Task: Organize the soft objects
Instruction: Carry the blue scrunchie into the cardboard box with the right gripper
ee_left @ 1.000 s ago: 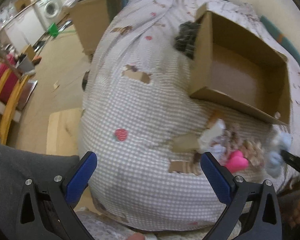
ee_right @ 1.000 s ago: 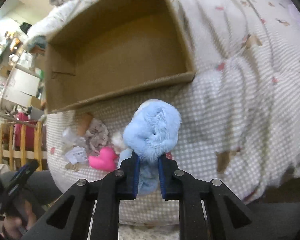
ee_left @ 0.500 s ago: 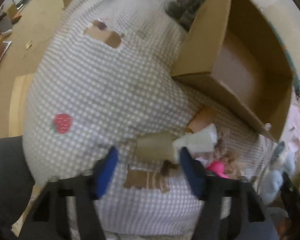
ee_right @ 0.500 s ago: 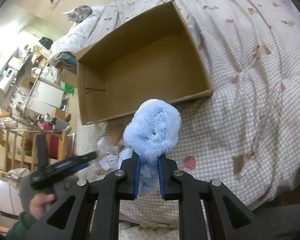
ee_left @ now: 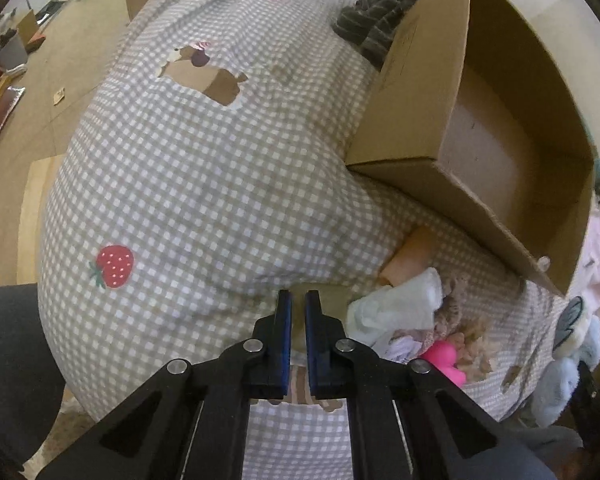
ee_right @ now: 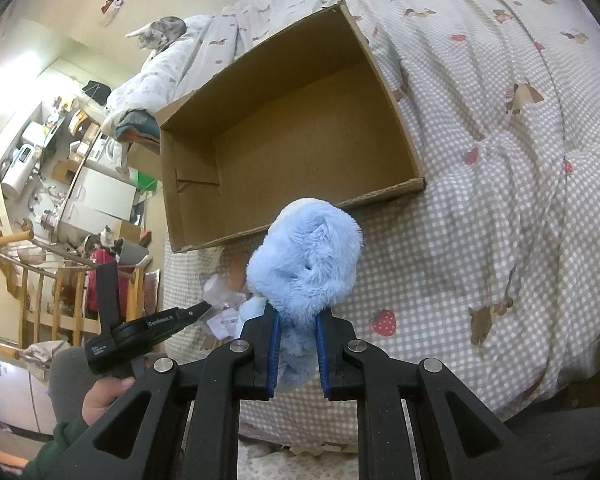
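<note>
My right gripper (ee_right: 296, 320) is shut on a fluffy light-blue plush (ee_right: 306, 258) and holds it above the bed, in front of the open cardboard box (ee_right: 284, 128). The plush also shows at the right edge of the left wrist view (ee_left: 562, 380). My left gripper (ee_left: 298, 300) is nearly shut on a tan soft item (ee_left: 324, 298) at the edge of a small pile: a white cloth (ee_left: 400, 310), a pink toy (ee_left: 446, 360), a beige plush (ee_left: 472, 340) and an orange-tan roll (ee_left: 410, 254). The box (ee_left: 496, 128) is empty.
The checked quilt (ee_left: 220, 184) covers a rounded bed edge. A dark grey knitted cloth (ee_left: 374, 26) lies behind the box's left wall. The floor, furniture and a wooden railing (ee_right: 32, 280) lie to the left. My left gripper also shows in the right wrist view (ee_right: 198, 312).
My left gripper moved forward to the pile and closed from wide open onto the tan item. My right gripper rose and drew back with the blue plush.
</note>
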### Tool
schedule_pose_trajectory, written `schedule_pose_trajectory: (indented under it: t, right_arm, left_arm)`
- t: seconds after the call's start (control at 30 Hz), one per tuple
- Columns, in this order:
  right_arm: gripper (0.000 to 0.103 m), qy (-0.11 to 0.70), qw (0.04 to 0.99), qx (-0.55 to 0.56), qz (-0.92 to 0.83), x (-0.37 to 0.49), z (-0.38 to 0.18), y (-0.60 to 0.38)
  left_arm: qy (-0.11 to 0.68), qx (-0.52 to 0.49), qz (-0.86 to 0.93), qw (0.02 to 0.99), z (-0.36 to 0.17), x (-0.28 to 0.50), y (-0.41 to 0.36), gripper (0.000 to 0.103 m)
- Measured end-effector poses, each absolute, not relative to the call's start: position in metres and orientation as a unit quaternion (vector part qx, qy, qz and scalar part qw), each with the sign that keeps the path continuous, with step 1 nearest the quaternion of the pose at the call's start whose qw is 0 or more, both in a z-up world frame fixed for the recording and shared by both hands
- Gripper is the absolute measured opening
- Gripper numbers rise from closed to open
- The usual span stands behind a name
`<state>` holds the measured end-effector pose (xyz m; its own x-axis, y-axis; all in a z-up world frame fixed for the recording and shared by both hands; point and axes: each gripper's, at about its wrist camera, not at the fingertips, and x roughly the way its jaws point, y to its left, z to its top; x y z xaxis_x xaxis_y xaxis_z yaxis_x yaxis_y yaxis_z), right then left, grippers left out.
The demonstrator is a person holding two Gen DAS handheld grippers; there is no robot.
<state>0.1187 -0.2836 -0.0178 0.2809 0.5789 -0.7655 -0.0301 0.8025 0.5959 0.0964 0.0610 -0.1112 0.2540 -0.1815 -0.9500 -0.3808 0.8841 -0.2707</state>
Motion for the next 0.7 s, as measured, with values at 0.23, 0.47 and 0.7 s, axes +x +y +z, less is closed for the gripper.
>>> schedule_pose_trajectory:
  t: [0.23, 0.47, 0.7]
  right_arm:
    - [0.017, 0.572, 0.764, 0.229, 0.189, 0.118, -0.020, -0.283]
    - [0.017, 0.565, 0.766, 0.232, 0.199, 0.123, -0.016, -0.279]
    - [0.017, 0.529, 0.793, 0.200, 0.226, 0.147, 0.024, -0.264]
  left_arm:
    - [0.571, -0.178, 0.121, 0.793, -0.071, 0.087, 0.080, 0.005]
    - [0.535, -0.216, 0.107, 0.810, -0.040, 0.088, 0.080, 0.005]
    - [0.479, -0.198, 0.035, 0.854, 0.029, 0.113, 0.045, 0.004]
